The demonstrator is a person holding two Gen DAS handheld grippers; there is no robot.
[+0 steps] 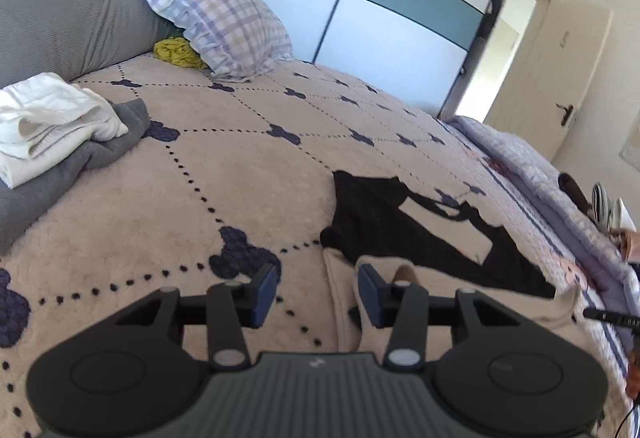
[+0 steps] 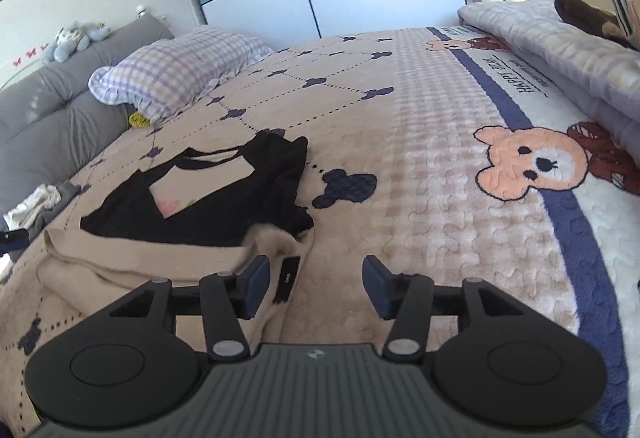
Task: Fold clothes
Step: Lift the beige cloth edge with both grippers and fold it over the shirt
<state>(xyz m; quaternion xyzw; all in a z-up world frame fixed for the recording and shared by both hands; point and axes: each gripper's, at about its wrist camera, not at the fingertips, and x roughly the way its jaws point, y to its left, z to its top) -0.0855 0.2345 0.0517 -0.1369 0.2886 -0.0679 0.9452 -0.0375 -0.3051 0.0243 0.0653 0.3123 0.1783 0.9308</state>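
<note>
Beige-and-black garment (image 2: pixel 192 214) lying on the bed (image 2: pixel 420 174), partly folded: a beige edge is turned over near the fingers, while the black part with its straps (image 1: pixel 436 204) spreads flat beyond them. In the right wrist view the garment sits ahead and to the left of the fingers, its nearest beige fold and a small black label (image 2: pixel 289 278) just beside the left fingertip (image 2: pixel 256 286). In the left wrist view it lies ahead and to the right, a beige edge passing just under the right fingertip (image 1: pixel 370 294).

Left gripper (image 1: pixel 318 294): fingers parted, nothing between them. Right gripper (image 2: pixel 316 286): fingers parted over bare bedspread, nothing held.

Judged progress: one fold appears laid and released; the far black half is still unfolded, so further folds and stacking are left. A pile of white and grey clothes (image 1: pixel 52 130) lies far to the left of the left fingers, apparently finished. A checked pillow (image 1: pixel 216 26) rests well beyond, at the grey headboard (image 1: pixel 68 6).
</note>
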